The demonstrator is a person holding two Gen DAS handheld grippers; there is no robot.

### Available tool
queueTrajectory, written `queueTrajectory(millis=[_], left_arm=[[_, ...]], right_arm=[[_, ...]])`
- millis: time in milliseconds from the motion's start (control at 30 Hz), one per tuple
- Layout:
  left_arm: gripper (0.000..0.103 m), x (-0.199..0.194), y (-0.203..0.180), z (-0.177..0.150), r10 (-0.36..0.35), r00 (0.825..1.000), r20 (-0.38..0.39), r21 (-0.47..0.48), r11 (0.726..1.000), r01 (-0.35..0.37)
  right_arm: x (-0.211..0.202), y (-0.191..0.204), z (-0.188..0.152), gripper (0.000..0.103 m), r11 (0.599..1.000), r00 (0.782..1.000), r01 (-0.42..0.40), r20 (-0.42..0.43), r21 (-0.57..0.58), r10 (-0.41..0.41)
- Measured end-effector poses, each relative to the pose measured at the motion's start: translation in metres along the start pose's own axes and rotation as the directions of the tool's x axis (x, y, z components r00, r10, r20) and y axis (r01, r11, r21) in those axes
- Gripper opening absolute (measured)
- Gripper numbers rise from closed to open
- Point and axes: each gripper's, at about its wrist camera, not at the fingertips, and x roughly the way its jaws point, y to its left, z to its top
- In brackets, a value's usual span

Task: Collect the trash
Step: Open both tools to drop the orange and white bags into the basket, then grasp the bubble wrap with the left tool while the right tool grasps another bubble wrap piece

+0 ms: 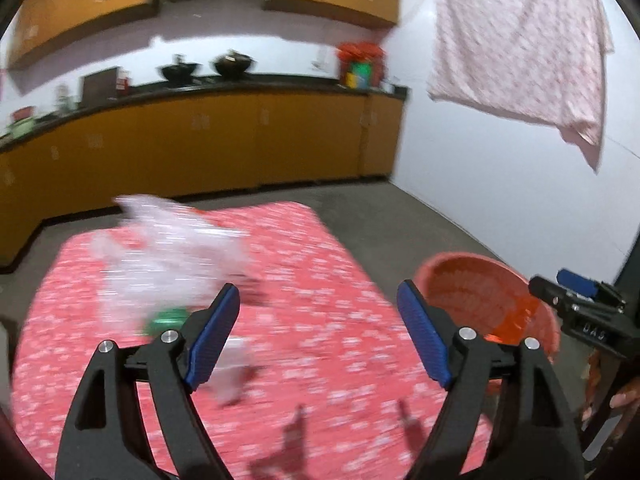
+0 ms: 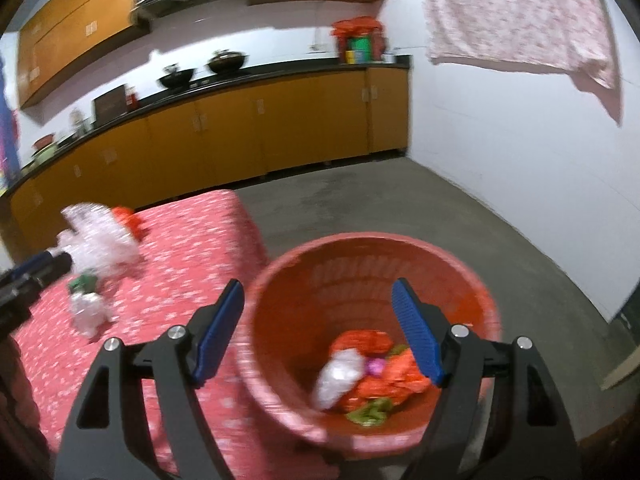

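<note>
A kitchen with orange cabinets and a dark counter runs behind a low surface (image 1: 320, 280) draped in a red cloth with white flecks. Nearest in the left wrist view, the left gripper (image 1: 318, 332) hangs over that cloth with its jaws spread wide and nothing between them. In the right wrist view the right gripper (image 2: 318, 330) hovers above the red basket (image 2: 280, 280), jaws likewise apart and empty.

The basket stands on the floor just beside the surface's edge. It already holds some trash: a clear crumpled wrapper (image 2: 338, 376), orange wrappers (image 2: 388, 376) and a scrap of green. So the job looks partly done.

What is left lies on the cloth, near the left gripper: a small green piece (image 1: 166, 318), a clear crumpled bit (image 2: 86, 312) just beside it, and beyond these a large crinkled clear plastic bag (image 1: 168, 252), blurred in both views. An orange wrapper (image 2: 128, 216) lies behind the bag, toward the far edge.

Nothing seems to stand between the left jaws and these pieces. Farther off, two dark woks sit on the counter, and a pink patterned cloth (image 1: 520, 40) hangs on the white wall, well apart from the work.
</note>
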Motion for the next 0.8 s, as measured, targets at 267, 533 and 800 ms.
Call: queueTrajectory(millis=[267, 533, 800], left_arm=[[0.085, -0.030, 0.085, -0.006, 0.200, 0.979, 0.031, -0.081, 0.977, -0.197], [0.088, 0.007, 0.106, 0.017, 0.182, 0.983, -0.013, -0.134, 0.974, -0.182], [0.070, 0.058, 0.126, 0.006, 0.155, 0.973, -0.169, -0.143, 0.973, -0.180]], right_arm=[[0.014, 0.095, -0.004, 0.073, 0.983, 0.990, -0.141, -0.030, -0.119, 0.138], [0.020, 0.124, 0.002, 0.071, 0.978, 0.990, -0.138, -0.034, -0.155, 0.135], [0.031, 0.118, 0.004, 0.071, 0.981, 0.995, -0.097, -0.038, -0.165, 0.092]])
